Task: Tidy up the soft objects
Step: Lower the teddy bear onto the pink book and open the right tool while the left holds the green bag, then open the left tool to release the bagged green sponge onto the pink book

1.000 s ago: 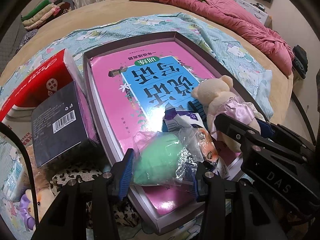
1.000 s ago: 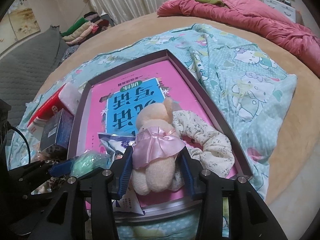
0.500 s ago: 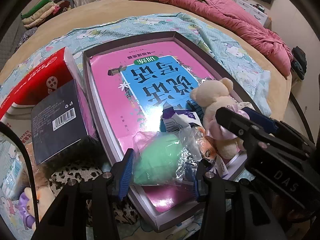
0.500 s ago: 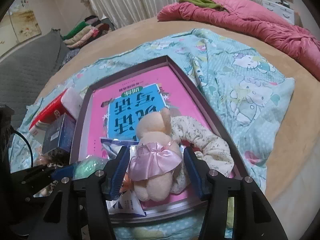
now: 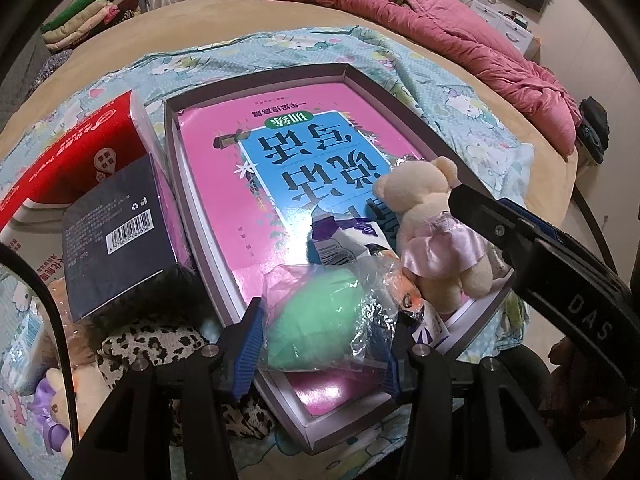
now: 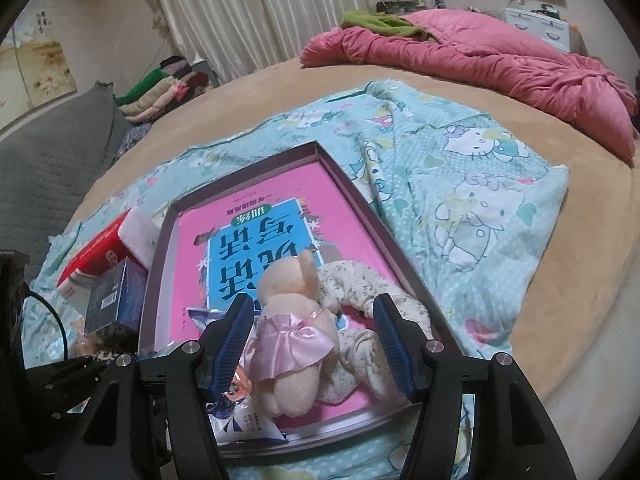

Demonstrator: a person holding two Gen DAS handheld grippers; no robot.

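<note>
A cream teddy bear (image 6: 288, 344) in a pink satin skirt lies in the shallow purple tray (image 6: 360, 200), on a pink and blue book. My right gripper (image 6: 316, 340) straddles the bear with its jaws opening, and its blue pads stand off both sides of the bear. A floral fabric ring (image 6: 360, 292) curls beside the bear. My left gripper (image 5: 324, 352) has its pads against a green soft ball in a clear bag (image 5: 316, 320) at the tray's near corner (image 5: 308, 436), and its jaws are easing apart. In the left wrist view, the bear (image 5: 432, 232) lies beside the right gripper's black arm (image 5: 520, 240).
A white and purple snack packet (image 5: 340, 240) lies between ball and bear. Left of the tray are a red tissue box (image 5: 72, 152), a dark box (image 5: 116, 232), leopard cloth (image 5: 152, 340) and a small plush (image 5: 52, 412). A pink quilt (image 6: 480, 52) lies at the bed's far side.
The right gripper's jaws have spread off the bear, which stays lying in the tray. The left gripper and the bagged green ball have not moved.
</note>
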